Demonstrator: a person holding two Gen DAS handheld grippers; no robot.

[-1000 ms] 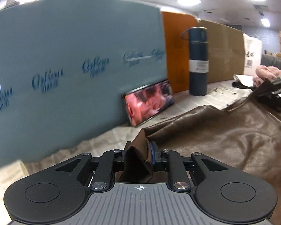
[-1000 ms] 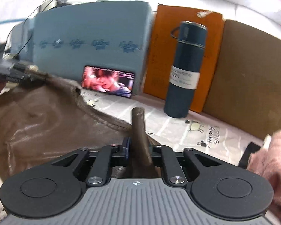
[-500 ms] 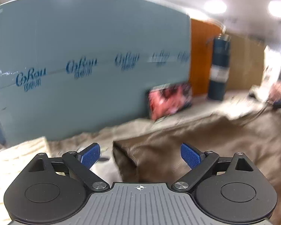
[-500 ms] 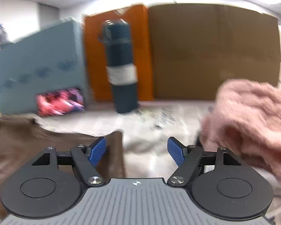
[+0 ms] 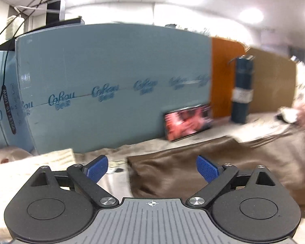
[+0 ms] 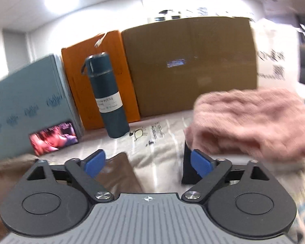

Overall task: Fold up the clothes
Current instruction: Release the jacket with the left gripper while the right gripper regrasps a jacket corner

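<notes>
A brown leather-look garment [image 5: 223, 158] lies flat on the cloth-covered table, its left edge just ahead of my left gripper [image 5: 151, 167], which is open and empty above it. In the right wrist view a corner of the same brown garment [image 6: 118, 172] lies under my right gripper [image 6: 147, 162], which is open and empty. A fluffy pink garment [image 6: 252, 120] is heaped at the right, close to the right finger.
A dark teal bottle [image 6: 107, 99] stands at the back, with a lit phone [image 6: 52, 140] leaning on blue foam board [image 5: 111, 85]. Orange and brown cardboard [image 6: 189, 65] wall the back. A cream knit [image 5: 30, 166] lies left. A black object [image 6: 188, 170] sits under the pink garment.
Both grippers were shut on folds of the brown garment a second ago; both opened and let it drop flat. The right gripper has swung right toward the pink garment.
</notes>
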